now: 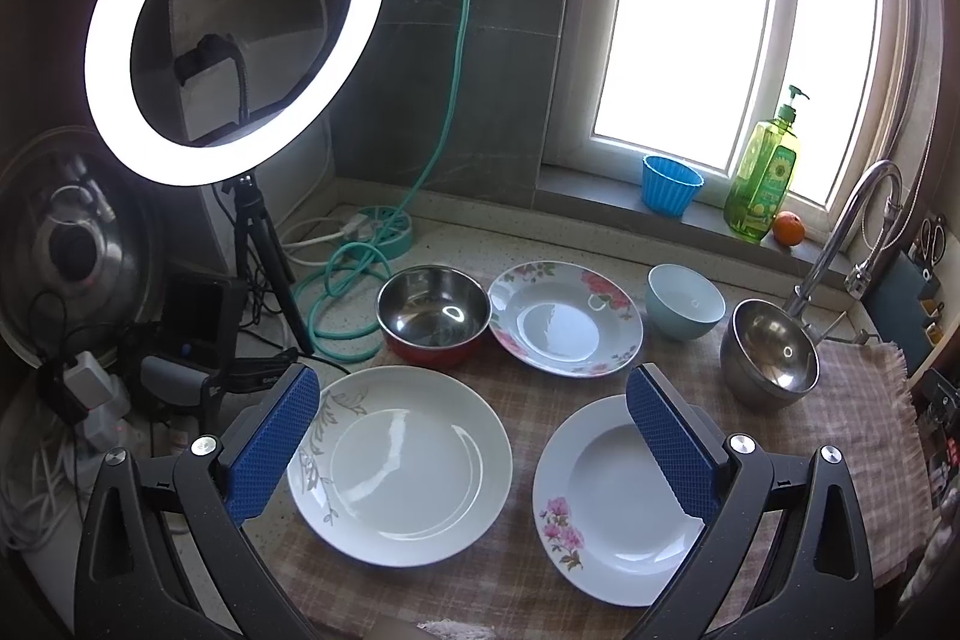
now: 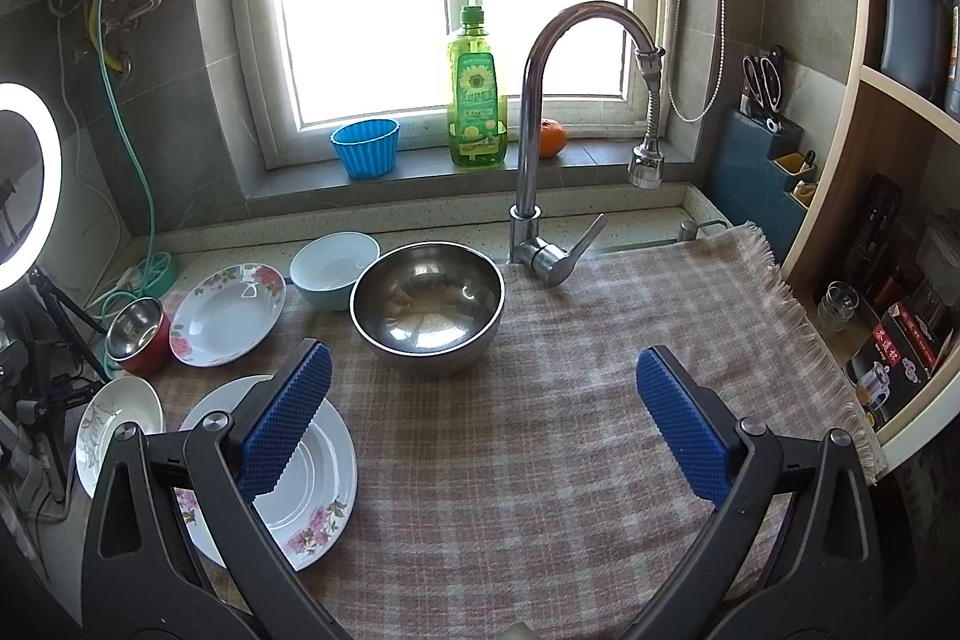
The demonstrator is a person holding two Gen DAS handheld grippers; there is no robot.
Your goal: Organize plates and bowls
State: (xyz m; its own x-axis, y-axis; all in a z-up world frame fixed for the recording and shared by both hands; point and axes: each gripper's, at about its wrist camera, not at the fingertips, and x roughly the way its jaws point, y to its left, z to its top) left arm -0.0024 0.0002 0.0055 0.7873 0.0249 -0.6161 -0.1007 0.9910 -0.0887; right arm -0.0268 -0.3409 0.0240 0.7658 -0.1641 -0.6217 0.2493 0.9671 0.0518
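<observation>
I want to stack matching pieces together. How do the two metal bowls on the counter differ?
The red-sided steel bowl has a red outer wall; the plain steel bowl is bare metal outside. The red-sided one sits left of the floral plate; the plain one sits by the faucet and looks larger. Both are upright, empty and shiny inside.

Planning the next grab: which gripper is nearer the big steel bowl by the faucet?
Right. The right gripper, open, has the big steel bowl just ahead of its fingers. The left gripper, also open, hovers over the plates, with the bowl off to its right.
</observation>
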